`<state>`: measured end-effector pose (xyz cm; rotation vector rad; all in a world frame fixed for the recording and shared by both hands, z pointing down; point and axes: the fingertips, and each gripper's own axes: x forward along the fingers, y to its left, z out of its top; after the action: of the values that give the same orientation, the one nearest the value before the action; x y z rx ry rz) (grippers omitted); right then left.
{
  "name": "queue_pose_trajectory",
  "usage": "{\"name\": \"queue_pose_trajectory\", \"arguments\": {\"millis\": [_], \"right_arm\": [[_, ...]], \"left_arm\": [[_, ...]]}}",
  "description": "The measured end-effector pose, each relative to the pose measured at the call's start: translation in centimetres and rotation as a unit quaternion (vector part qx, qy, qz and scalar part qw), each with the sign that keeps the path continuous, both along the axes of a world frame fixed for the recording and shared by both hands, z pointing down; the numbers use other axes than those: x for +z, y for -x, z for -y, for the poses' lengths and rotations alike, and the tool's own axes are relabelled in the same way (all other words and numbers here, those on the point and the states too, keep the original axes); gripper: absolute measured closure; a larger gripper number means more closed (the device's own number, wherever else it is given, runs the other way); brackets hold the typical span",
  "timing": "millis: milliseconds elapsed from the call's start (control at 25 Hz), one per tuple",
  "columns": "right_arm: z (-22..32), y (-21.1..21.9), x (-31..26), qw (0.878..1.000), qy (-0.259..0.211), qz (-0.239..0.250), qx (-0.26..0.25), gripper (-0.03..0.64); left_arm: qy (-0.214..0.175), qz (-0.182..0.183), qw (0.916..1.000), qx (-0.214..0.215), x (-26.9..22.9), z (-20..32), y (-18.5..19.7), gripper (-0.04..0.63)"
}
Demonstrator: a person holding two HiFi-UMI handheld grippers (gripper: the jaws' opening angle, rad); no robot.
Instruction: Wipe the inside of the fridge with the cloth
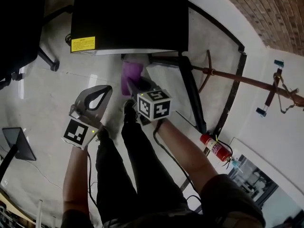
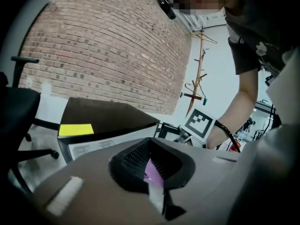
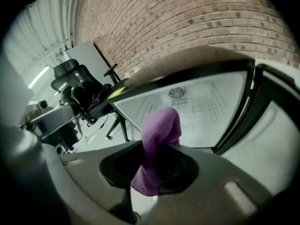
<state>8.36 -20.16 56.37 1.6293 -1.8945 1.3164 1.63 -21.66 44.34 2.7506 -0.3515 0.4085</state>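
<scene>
— Left side first?
— My left gripper (image 1: 108, 90) sits at seven o'clock of the black fridge (image 1: 128, 18). I read its fingers as together, nothing in them.
— And the cloth?
— The purple cloth (image 1: 130, 75) is clamped in my right gripper (image 1: 136, 87) fingers, at the fridge's six o'clock, near its white face. A red fire extinguisher (image 1: 216, 147) is at four o'clock, on the floor.

- Fridge (image 1: 128, 18) stands close ahead of both tools, blocking the way forward
- Its black door edge (image 1: 192, 96) hems in the right tool (image 1: 133, 87) on the right
- Office chair (image 1: 19, 27) crowds the far left; bare floor (image 1: 52, 99) beside the left tool (image 1: 108, 90) lies open
</scene>
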Motion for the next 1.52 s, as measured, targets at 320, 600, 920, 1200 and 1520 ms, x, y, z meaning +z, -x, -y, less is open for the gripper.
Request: {"name": "queue_pose_trajectory", "arguments": {"millis": [320,600,920,1200,1520], "right_arm": [[-0.1,-0.3,-9.7,0.999,-0.035,0.001,-0.028,0.535],[-1.2,-3.0,-17.7,0.999,-0.048,0.015,0.005,0.535],[1.6,-3.4,-25.1,0.993,-0.086,0.07,0.029,0.535],[0.9,-5.6,-29.1,0.994,-0.102,0.033,0.019,0.535],[-2.1,-4.4,-32.8,0.993,-0.119,0.01,0.023,0.535]], "left_arm": [[-0.033,0.003,0.998,-0.055,-7.6,3.0,-0.3,0.578],[-0.014,0.002,0.9968,-0.079,-14.6,1.6,-1.0,0.578],[-0.014,-0.013,0.9948,-0.1,-21.8,1.4,-1.9,0.578],[-0.025,-0.055,0.9918,-0.112,-26.6,0.9,-2.8,0.578],[-0.033,-0.075,0.99,-0.115,-29.6,-2.6,0.1,0.578]]}}
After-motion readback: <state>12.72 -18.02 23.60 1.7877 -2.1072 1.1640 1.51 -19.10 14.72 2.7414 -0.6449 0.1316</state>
